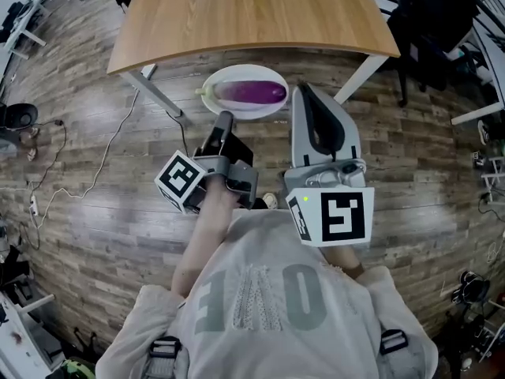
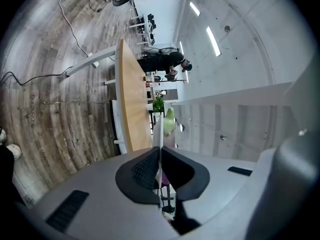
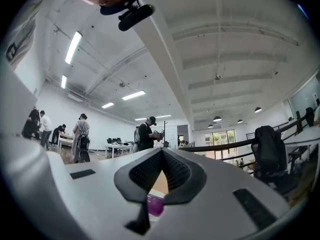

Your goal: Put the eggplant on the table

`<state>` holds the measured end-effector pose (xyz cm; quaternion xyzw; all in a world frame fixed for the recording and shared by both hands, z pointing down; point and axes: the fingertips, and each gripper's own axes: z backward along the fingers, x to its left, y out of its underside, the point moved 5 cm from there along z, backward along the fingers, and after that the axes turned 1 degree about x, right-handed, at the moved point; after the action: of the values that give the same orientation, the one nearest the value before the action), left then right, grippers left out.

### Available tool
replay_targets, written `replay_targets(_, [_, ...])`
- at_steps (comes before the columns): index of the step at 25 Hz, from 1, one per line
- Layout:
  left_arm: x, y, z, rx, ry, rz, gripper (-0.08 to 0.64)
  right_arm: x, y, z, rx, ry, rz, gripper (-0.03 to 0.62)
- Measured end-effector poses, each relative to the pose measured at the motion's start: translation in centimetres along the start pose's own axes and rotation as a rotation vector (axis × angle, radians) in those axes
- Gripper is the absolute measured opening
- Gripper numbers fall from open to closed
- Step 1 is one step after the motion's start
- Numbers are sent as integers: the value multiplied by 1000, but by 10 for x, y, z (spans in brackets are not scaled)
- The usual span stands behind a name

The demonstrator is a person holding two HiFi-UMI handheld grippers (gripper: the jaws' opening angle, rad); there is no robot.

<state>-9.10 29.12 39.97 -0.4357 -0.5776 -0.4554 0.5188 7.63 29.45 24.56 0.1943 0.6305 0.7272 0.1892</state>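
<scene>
Eggplant (image 1: 252, 93) lies 9-to-3 on a plate (image 1: 237, 73) whose near rim the left fingers (image 1: 223, 125) pinch from 6 o'clock, with the tabletop (image 1: 252, 14) at 12 and the right fingers (image 1: 312, 109), pressed together and empty, at 4.

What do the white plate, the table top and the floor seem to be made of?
Plate: smooth white with a soft sheen, likely ceramic or melamine; the look does not decide which. Table top: light wood or wood-look laminate, matte, with fine straight grain. Floor: grey-brown planks with visible seams and grain, either wood or a vinyl imitation, with a slight sheen.
</scene>
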Motion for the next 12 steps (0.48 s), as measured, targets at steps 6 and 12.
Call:
replay_targets(6, [0, -4, 2, -32, -16, 9, 20, -15, 2, -3, -32, -1, -90, 18])
replay_targets(12, [0, -26, 12, -100, -31, 4, 20, -13, 10, -10, -2, -14, -121, 18])
